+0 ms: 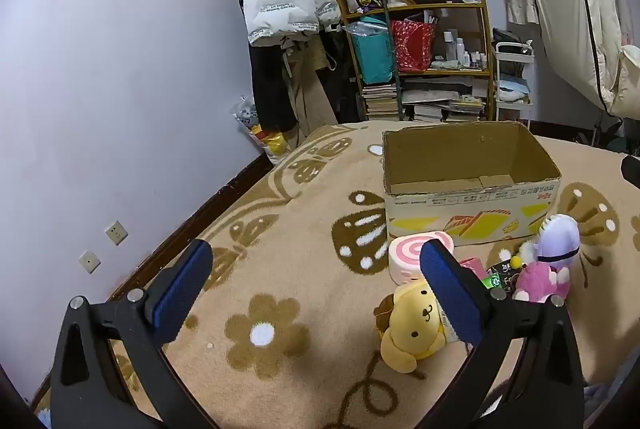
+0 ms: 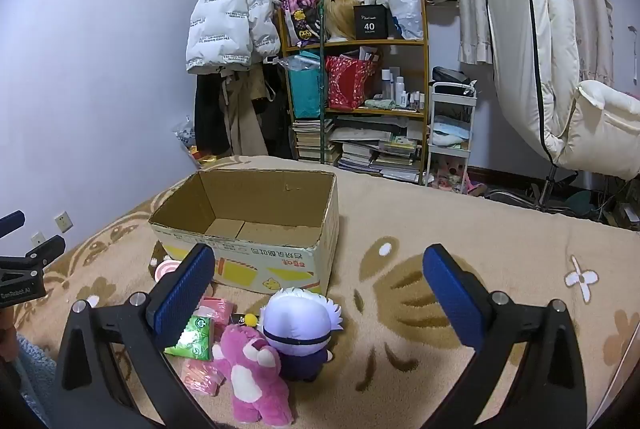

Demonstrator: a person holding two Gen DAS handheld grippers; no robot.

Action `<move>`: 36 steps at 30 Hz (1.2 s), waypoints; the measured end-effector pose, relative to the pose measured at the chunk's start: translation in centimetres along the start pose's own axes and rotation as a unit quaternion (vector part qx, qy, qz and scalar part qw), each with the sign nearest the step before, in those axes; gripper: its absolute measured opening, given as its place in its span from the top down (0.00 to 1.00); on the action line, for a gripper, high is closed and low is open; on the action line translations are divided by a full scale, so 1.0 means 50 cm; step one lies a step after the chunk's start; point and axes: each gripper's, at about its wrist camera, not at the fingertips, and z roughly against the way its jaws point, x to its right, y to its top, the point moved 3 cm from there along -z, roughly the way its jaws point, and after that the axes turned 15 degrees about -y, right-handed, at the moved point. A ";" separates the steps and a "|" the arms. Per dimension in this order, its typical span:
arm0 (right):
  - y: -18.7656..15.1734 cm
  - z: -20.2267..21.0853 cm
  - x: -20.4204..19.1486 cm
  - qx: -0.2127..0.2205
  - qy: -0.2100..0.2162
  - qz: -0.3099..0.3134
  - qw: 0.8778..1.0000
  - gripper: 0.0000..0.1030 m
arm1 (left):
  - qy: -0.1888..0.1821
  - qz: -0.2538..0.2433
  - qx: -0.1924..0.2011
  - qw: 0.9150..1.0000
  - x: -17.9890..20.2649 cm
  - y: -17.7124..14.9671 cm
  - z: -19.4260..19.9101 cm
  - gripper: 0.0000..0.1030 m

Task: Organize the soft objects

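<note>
- Beige blanket (image 1: 304, 269) with brown flowers and butterflies covers the bed; a lavender wall stands on the left, a cluttered shelf (image 2: 356, 101) and pale curtains behind.
- Left gripper (image 1: 316, 285) hangs over bare blanket, its blue pads spread wide, nothing between them.
- Yellow dog plush (image 1: 412, 325) lies just beside its right pad, with a pink swirl cushion (image 1: 408, 257) behind it.
- Open cardboard box (image 2: 256, 229) sits mid-bed, nothing inside.
- Pink bear plush (image 2: 252, 377) leans against a white-haired doll (image 2: 296, 329) in front of the box, green and pink packets beside them.
- Right gripper (image 2: 320, 293) hovers above these toys, jaws fully apart, gripping nothing.
</note>
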 end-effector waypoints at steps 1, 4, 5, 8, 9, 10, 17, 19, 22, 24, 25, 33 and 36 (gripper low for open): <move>0.000 0.000 0.000 0.000 0.000 0.001 1.000 0.00 | 0.001 0.000 0.000 1.000 0.000 0.000 0.000 0.01; 0.001 0.000 0.001 0.001 -0.001 0.000 1.000 0.00 | 0.008 -0.002 0.000 1.000 0.004 0.000 0.002 0.01; 0.001 -0.001 0.002 0.000 -0.001 -0.001 1.000 0.00 | 0.009 -0.003 0.001 1.000 0.006 0.000 0.002 0.01; 0.001 0.001 0.002 0.002 -0.001 -0.001 1.000 0.00 | -0.002 0.007 -0.001 1.000 -0.002 -0.001 0.001 0.01; 0.002 0.001 0.002 0.002 -0.001 -0.001 1.000 0.00 | -0.002 0.005 -0.001 1.000 0.002 0.001 -0.005 0.01; 0.002 0.002 0.002 0.002 -0.001 -0.001 1.000 0.00 | -0.002 0.005 -0.001 1.000 0.001 0.002 -0.004 0.01; 0.002 0.002 0.002 0.002 0.000 -0.002 1.000 0.00 | -0.001 0.001 -0.001 1.000 0.002 0.000 -0.001 0.01; 0.003 0.002 0.002 0.002 -0.001 -0.002 1.000 0.00 | 0.000 0.001 -0.001 1.000 0.003 -0.001 -0.001 0.01; 0.003 0.003 0.002 0.002 -0.001 -0.003 1.000 0.00 | -0.001 0.001 -0.001 1.000 0.003 -0.002 -0.001 0.01; 0.003 0.003 0.002 0.002 -0.001 -0.002 1.000 0.00 | -0.001 0.001 -0.001 1.000 0.004 -0.006 -0.004 0.01; 0.003 0.003 0.002 0.002 0.000 -0.002 1.000 0.00 | -0.001 0.001 -0.001 1.000 0.004 -0.007 -0.004 0.01; 0.004 0.004 0.004 0.003 0.000 -0.003 1.000 0.00 | -0.001 0.001 -0.002 1.000 0.004 -0.006 -0.005 0.01; 0.004 0.004 0.004 0.003 0.000 -0.003 1.000 0.00 | -0.001 0.001 -0.003 1.000 0.004 -0.007 -0.005 0.01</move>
